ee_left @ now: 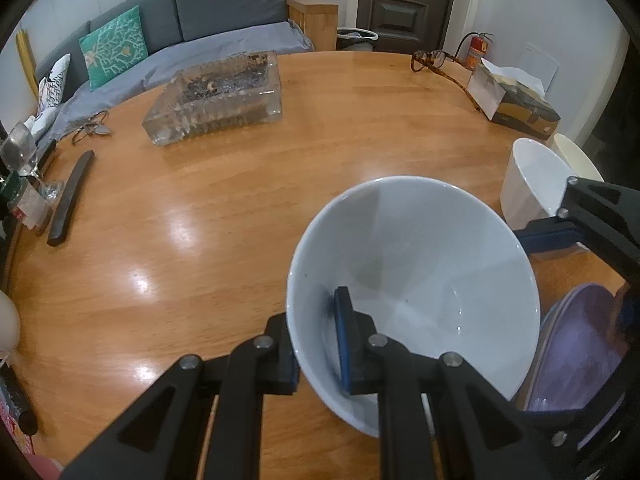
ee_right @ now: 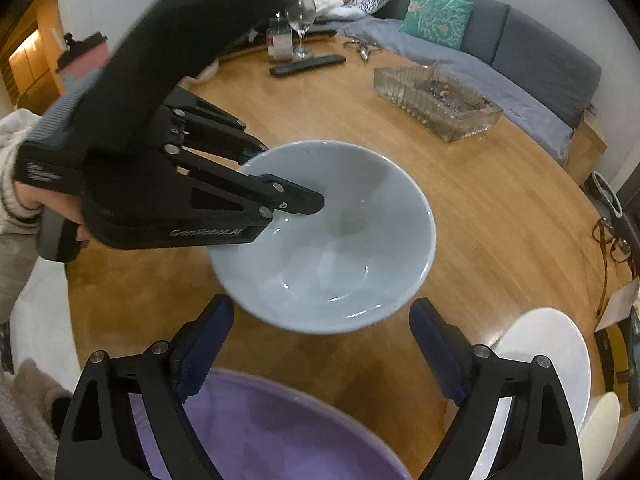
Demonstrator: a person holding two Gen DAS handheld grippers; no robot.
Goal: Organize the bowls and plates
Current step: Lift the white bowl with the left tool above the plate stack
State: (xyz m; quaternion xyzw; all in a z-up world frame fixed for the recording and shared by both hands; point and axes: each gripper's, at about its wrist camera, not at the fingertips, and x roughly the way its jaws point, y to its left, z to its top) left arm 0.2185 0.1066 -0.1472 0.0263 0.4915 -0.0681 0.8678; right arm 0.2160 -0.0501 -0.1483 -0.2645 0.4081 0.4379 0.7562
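Note:
A pale grey bowl [ee_left: 420, 272] is gripped by its near rim in my left gripper [ee_left: 316, 346], one finger inside and one outside; the bowl [ee_right: 332, 248] sits tilted over the wooden table [ee_left: 200, 208]. In the right wrist view, my left gripper [ee_right: 282, 174] comes in from the left, held by a person's hand. My right gripper [ee_right: 324, 346] stands open just short of the bowl, with nothing between its fingers. Beneath it is a purple plate [ee_right: 260, 432]. A white bowl [ee_left: 532, 184] and a cream plate [ee_left: 580, 156] stand to the right.
A glass ashtray [ee_left: 216, 96] sits at the table's far middle. Spectacles [ee_left: 432, 60] and a tissue box [ee_left: 516, 100] lie at the far right. A remote [ee_left: 72, 196] and a wine glass [ee_left: 18, 148] are at the left edge. A grey sofa [ee_left: 224, 4] stands behind.

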